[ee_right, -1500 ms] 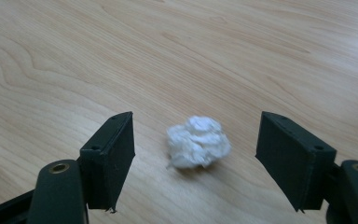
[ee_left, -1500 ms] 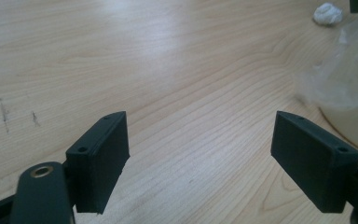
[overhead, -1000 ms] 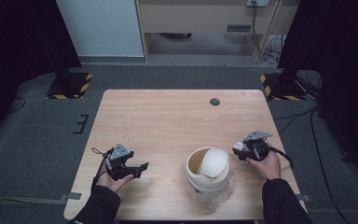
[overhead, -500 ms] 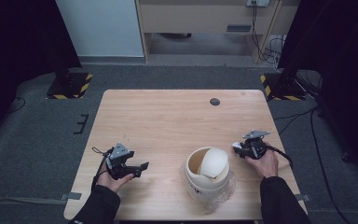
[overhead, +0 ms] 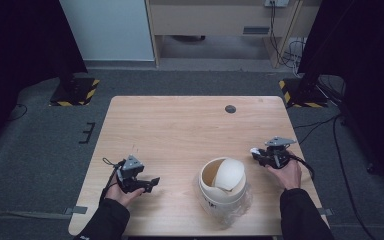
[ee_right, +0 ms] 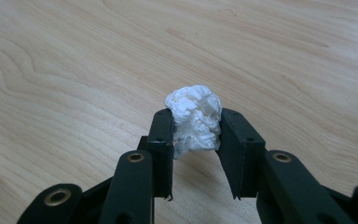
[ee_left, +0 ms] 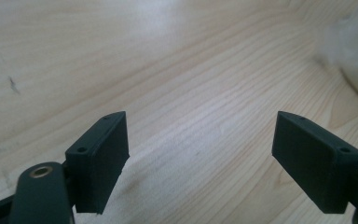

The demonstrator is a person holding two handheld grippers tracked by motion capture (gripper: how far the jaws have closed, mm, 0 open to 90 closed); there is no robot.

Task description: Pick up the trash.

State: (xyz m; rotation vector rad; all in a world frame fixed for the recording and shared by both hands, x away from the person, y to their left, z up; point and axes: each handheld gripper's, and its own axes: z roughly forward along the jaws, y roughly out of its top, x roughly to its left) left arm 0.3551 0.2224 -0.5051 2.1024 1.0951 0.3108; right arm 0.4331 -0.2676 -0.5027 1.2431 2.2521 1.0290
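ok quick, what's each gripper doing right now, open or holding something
Left gripper: open, nothing between its jaws.
Right gripper: just closed, shut on the crumpled white paper ball.

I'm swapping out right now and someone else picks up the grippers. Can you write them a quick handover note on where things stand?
Right gripper: shut on the crumpled white paper wad, at the table's right side; its jaws have just closed on it.
Left gripper: open, nothing between the jaws, low over bare wood at the front left.
White swing-lid bin, lined with a clear bag, stands at the front between the two grippers.
Done: wad gripped.
Left, probably: carry the wad to the bin and drop it through the lid.
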